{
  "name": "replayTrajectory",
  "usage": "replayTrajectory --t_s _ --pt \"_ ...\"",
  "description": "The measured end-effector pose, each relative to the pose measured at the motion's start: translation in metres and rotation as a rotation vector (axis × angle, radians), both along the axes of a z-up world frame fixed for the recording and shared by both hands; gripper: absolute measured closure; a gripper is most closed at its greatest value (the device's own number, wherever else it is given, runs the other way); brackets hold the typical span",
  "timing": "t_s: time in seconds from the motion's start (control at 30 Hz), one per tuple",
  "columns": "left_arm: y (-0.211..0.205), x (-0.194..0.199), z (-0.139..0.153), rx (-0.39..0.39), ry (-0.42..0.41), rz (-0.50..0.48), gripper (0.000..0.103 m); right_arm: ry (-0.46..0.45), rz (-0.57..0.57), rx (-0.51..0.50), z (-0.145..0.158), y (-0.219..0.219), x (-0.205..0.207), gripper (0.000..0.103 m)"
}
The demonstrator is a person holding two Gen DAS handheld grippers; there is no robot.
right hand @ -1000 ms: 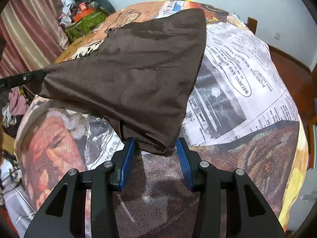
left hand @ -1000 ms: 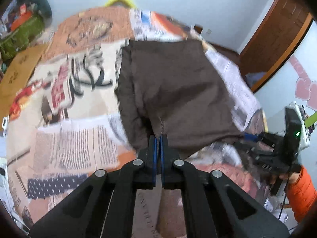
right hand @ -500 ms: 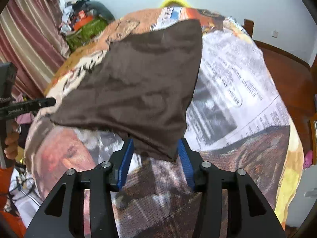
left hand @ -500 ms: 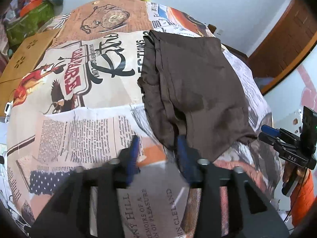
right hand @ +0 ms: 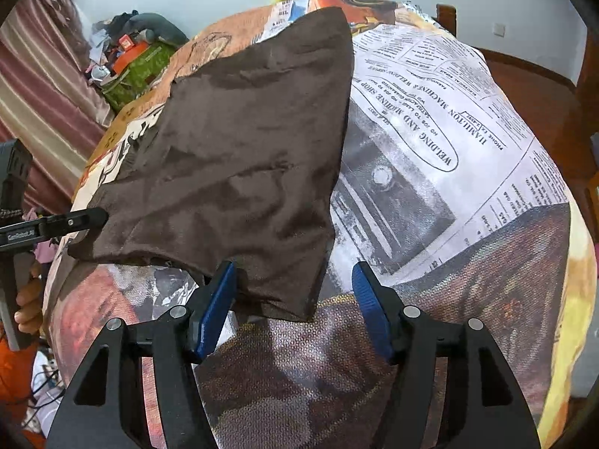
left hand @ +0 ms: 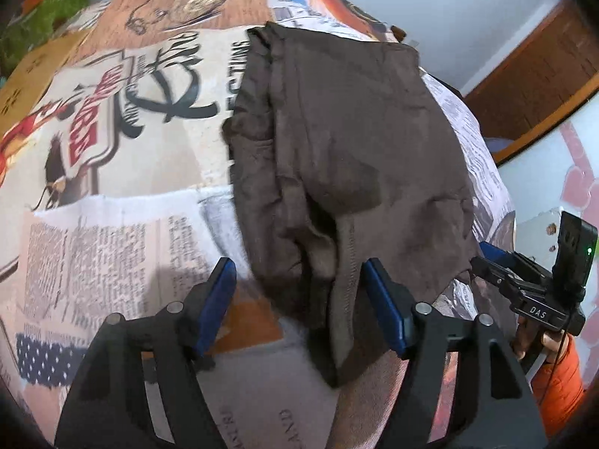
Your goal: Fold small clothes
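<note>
On the bed (right hand: 468, 172), over its newspaper-print cover, we see the brown garment (left hand: 348, 142) lying folded, its near hem between our two tools. Our left hand-held gripper (left hand: 299, 299) has just been opening; its jaws stand wide, with a hem corner between the pads (left hand: 382, 307) but not pinched. Our right hand-held gripper (right hand: 294, 299) has also just been opening, wide, the other corner lying loose between its pads.
</note>
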State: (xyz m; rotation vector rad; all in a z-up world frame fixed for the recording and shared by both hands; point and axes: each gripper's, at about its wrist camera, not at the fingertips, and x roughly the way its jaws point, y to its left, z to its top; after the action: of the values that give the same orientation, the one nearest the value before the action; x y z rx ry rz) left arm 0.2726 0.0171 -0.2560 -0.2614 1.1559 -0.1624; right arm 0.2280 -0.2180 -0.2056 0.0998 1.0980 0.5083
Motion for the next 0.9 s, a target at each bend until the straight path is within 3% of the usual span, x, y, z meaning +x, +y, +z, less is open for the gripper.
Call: replayTrajectory --t_s 0.07,0.17,0.23,0.27,0.33,0.57,0.67,0.9 --pt "-0.008 0.001 0.0 0.028 -0.008 -0.025 0.049 -0.002 0.008 0.015 0.0 0.0 0.0 0.041" --pt "-0.019 0.0 0.002 0.043 -0.02 -0.076 0.07 0.001 0.031 0.019 -0.001 0.003 0.0 0.052" --pt "-0.024 -0.001 0.004 0.042 -0.028 -0.094 0.082 -0.003 0.058 0.007 -0.002 0.007 -0.001 0.068" --pt "-0.024 -0.002 0.004 0.04 -0.031 -0.095 0.085 -0.004 0.069 0.006 -0.003 0.01 -0.002 0.072" --pt "-0.023 -0.002 0.004 0.029 -0.028 -0.086 0.091 0.0 0.079 0.017 -0.004 0.013 -0.005 0.09" --pt "-0.011 -0.02 0.023 0.018 -0.071 -0.063 0.091 -0.034 0.094 0.061 0.009 0.011 -0.021 0.097" --pt "-0.002 -0.031 0.037 -0.055 -0.079 -0.026 0.092 -0.067 0.108 0.087 0.021 0.006 -0.029 0.097" --pt "0.002 -0.034 0.069 -0.072 -0.141 0.004 0.092 -0.154 0.106 0.137 0.053 0.004 -0.033 0.097"
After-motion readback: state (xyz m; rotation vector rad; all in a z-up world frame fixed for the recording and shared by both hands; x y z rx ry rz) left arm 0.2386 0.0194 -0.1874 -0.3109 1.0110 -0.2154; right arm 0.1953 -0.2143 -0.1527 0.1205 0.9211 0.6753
